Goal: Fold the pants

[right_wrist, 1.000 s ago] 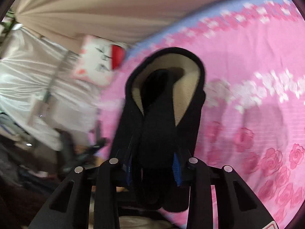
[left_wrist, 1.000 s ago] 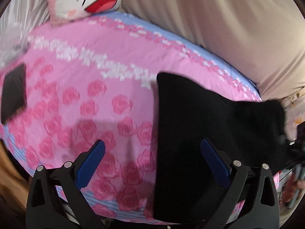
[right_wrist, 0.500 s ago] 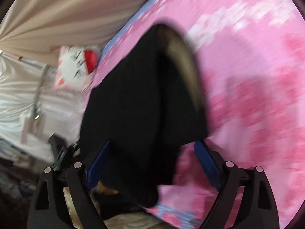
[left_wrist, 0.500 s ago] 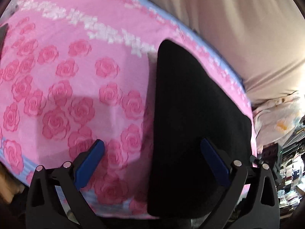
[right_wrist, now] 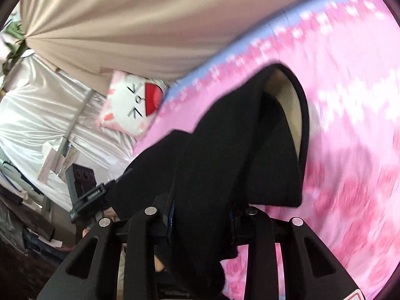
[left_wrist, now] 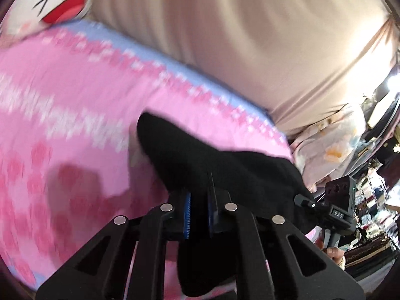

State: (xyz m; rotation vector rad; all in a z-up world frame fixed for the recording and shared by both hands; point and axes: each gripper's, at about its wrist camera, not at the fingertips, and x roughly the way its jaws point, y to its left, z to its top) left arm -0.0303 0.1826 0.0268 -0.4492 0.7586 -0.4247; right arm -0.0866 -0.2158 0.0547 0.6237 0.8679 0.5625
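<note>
Blurry pink rose bedsheet [left_wrist: 75, 115] under soft black pants [left_wrist: 225, 165], partly lifted; left gripper [left_wrist: 198, 215] and right gripper [right_wrist: 202, 215] just squeezed closed, each pinching black cloth

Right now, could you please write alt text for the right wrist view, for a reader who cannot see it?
The right gripper is clamped on black pants, lifted over a pink rose-print bedspread. A cartoon pillow and beige curtain lie behind.
</note>
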